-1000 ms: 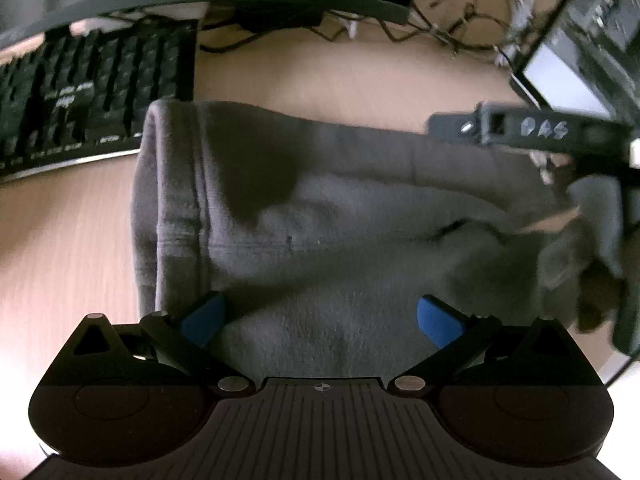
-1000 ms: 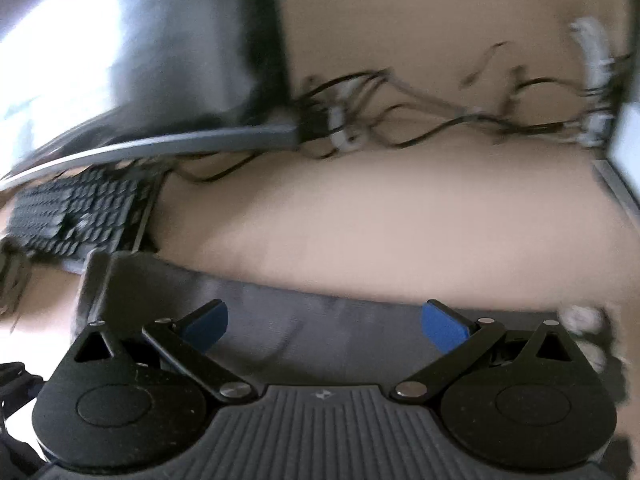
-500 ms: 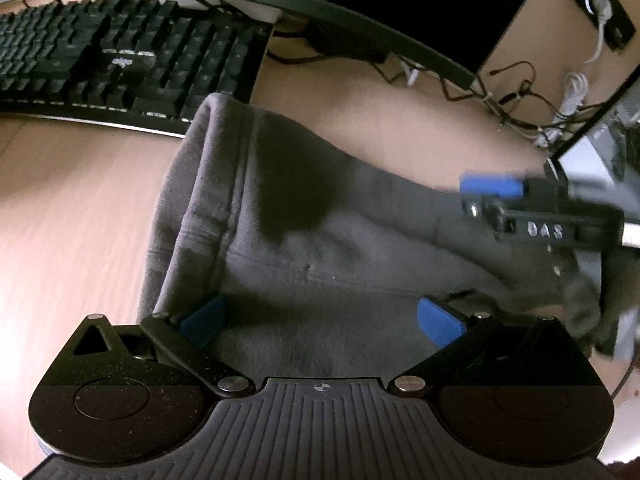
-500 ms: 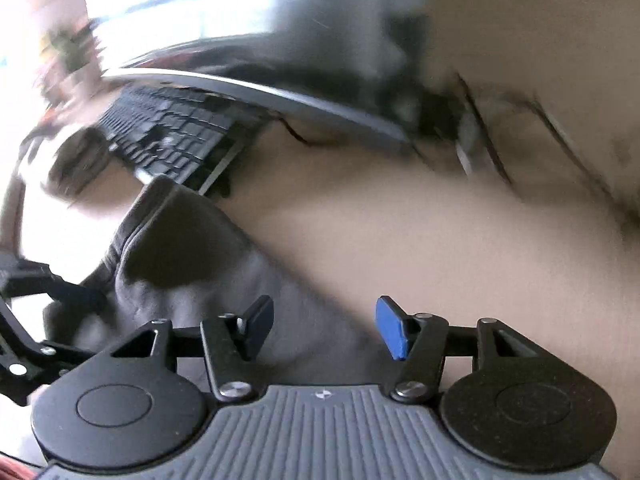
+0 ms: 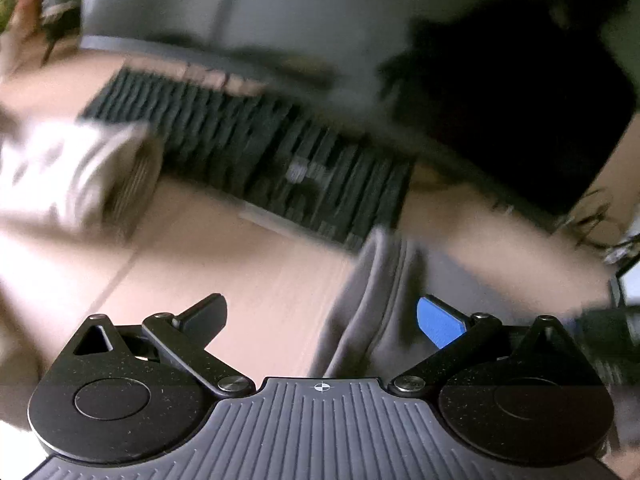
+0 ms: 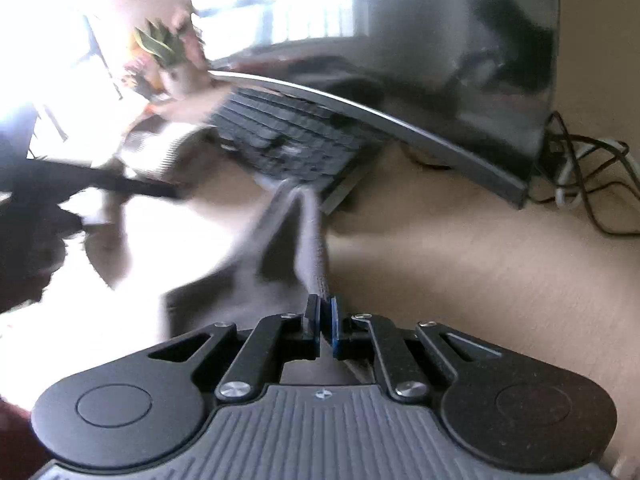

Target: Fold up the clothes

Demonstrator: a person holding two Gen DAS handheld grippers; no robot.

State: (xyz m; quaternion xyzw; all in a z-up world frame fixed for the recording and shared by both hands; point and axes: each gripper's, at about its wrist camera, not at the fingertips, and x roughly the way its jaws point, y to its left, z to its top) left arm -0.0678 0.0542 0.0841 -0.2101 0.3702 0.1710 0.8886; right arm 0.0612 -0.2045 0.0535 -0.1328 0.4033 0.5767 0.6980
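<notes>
While your right gripper points down at the desk, its two fingers are pressed together on a fold of the grey garment, having just closed onto it. From that pinch the cloth runs away from you as a narrow ridge, reaching as far as the near corner of the black keyboard; whether it touches the keyboard you cannot tell through the blur. The rest of the garment spreads out to the left of the pinched fold, lying on the desk in shadow.

Your left gripper is spread wide, one black finger on the left and the blue pad on the right. Between them you see mostly bare desk on the left and the edge of the grey garment on the right, its seamed hem passing just beside the blue pad. Nothing is squeezed there; the pads are apart from each other and the cloth lies loose under them.

Beyond the garment in both views sits the keyboard, and behind it the curved foot and dark screen of a monitor. A tangle of cables lies on the desk at the right of the monitor. A plant shows at the far left by the bright window, heavily blurred. In the right wrist view your left gripper appears as a dark blurred bar at the left edge.
</notes>
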